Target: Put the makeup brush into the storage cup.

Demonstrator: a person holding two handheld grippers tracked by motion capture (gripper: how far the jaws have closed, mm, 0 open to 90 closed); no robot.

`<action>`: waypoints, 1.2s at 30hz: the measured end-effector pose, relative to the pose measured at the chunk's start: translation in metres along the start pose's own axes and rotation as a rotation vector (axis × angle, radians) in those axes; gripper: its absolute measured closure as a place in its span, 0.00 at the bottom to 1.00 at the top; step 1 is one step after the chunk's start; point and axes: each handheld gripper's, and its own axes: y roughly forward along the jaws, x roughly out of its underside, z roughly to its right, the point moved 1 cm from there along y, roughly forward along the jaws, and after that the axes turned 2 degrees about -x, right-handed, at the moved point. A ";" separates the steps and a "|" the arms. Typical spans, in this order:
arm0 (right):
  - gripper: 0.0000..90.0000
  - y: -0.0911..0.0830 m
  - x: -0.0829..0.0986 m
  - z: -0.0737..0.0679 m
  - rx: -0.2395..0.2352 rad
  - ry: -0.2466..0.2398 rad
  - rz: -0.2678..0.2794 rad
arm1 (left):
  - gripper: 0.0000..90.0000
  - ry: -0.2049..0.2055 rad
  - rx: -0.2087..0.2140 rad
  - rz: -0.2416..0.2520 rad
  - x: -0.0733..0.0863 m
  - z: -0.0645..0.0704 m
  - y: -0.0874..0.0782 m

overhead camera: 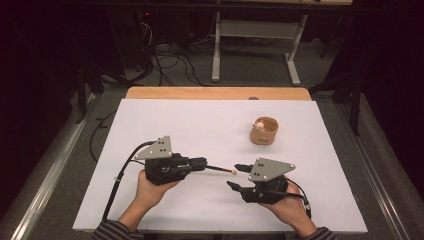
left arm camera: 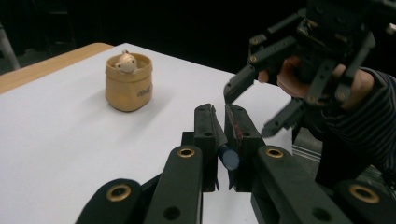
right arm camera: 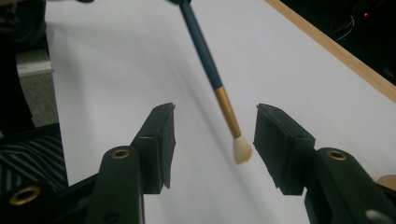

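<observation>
Over the white table, the left gripper has its jaws clamped on the brush handle, tip held out toward the right gripper, whose jaws stand wide apart around the tip, not touching. Handover looks about to start; the cup sits well apart, likely the destination.

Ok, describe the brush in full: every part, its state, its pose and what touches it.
The brush is slim, with a dark teal handle, a gold-coloured ferrule and a small cream tuft at the tip. The left gripper is shut on the handle's butt end, so the brush sticks out level above the white table, tip toward the right gripper. That gripper's jaws stand open on either side of the tuft, apart from it. Nothing else touches the brush.
</observation>
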 end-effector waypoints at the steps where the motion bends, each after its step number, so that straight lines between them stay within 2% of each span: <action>1: 0.53 0.002 0.001 -0.001 -0.001 -0.001 0.004 | 0.94 -0.001 -0.007 0.005 0.000 -0.001 -0.001; 4: 0.52 0.008 0.004 -0.003 -0.004 -0.006 0.008 | 0.94 -0.001 -0.024 0.020 0.001 -0.001 -0.004; 7: 0.52 0.013 0.009 -0.006 -0.026 0.025 0.010 | 0.94 0.008 -0.034 0.017 0.001 0.000 -0.004; 14: 0.50 0.024 0.020 -0.014 -0.033 0.065 0.014 | 0.94 0.010 -0.038 0.014 0.003 0.001 -0.002; 15: 0.49 0.025 0.020 -0.014 -0.042 0.087 0.016 | 0.94 0.010 -0.040 0.015 0.003 0.001 -0.002; 21: 0.43 0.033 0.024 -0.017 -0.054 0.140 0.023 | 0.94 0.015 -0.041 0.012 0.004 0.003 0.001; 28: 0.41 0.041 0.026 -0.021 -0.066 0.210 0.035 | 0.94 0.016 -0.042 0.005 0.007 0.003 0.006; 36: 0.38 0.048 0.028 -0.017 -0.091 0.299 0.067 | 0.94 0.013 -0.047 0.007 0.008 0.005 0.009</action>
